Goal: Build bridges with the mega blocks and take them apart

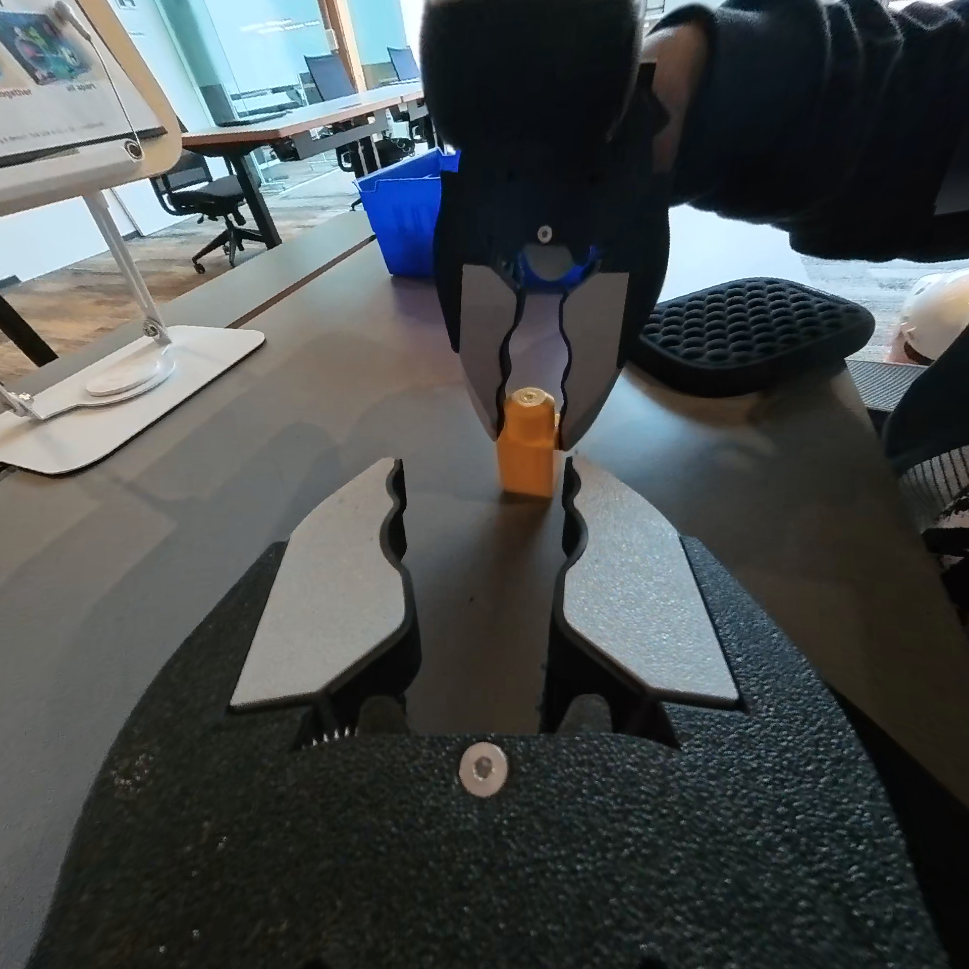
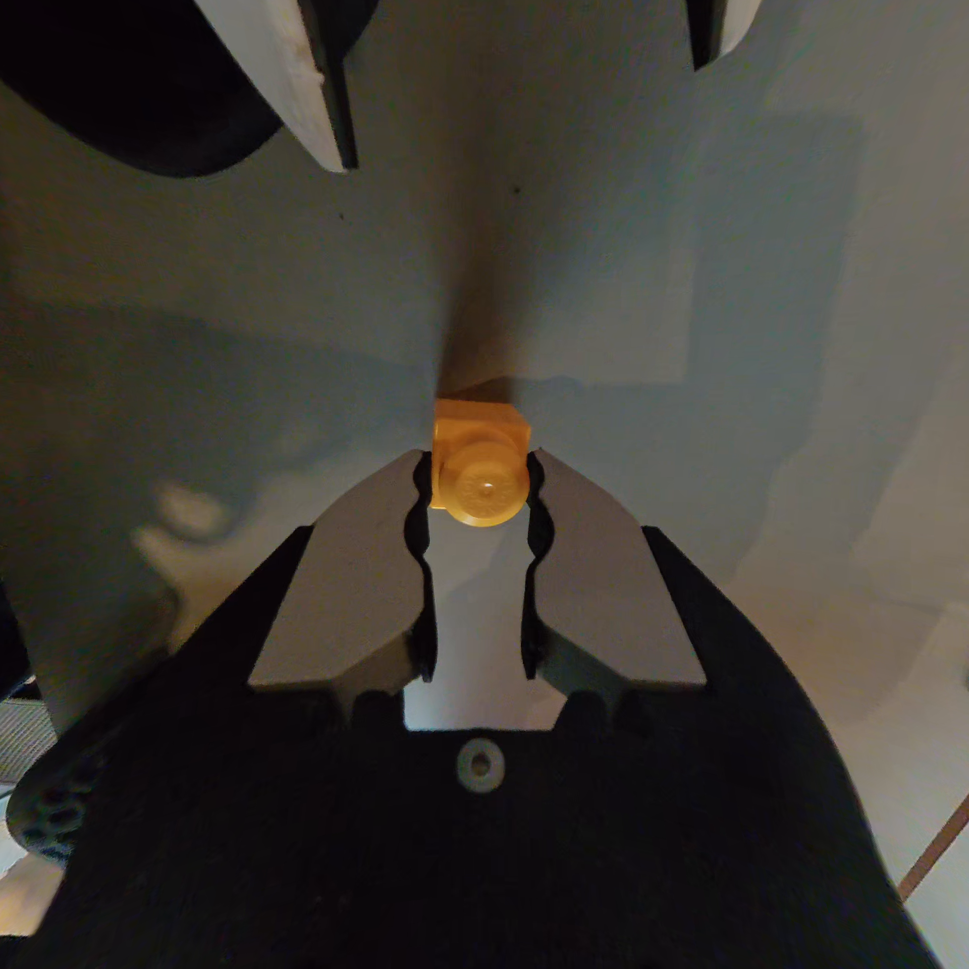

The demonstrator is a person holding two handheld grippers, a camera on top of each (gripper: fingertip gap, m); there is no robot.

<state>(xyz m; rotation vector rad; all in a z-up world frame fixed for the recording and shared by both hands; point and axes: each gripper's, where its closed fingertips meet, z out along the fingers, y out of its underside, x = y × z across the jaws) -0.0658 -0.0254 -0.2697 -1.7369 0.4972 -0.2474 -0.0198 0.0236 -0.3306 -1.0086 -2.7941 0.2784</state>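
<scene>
A single-stud orange mega block (image 1: 526, 461) stands upright on the dark table (image 1: 262, 524). My right gripper (image 1: 528, 441) comes down from above and is shut on the block's upper part, one finger on each side. In the right wrist view the block (image 2: 472, 427) sits between my right gripper's (image 2: 478, 461) fingertips, stud towards the camera. My left gripper (image 1: 485, 472) is open and empty, low over the table just in front of the block, its right fingertip close beside it. Its fingers (image 2: 309, 94) show at the top of the right wrist view.
A blue bin (image 1: 404, 215) stands behind the right gripper. A white stand (image 1: 131, 362) holding a board is at the left. A black mesh pad (image 1: 750, 335) lies at the right table edge. A dark sleeve (image 1: 813, 120) reaches in from the upper right.
</scene>
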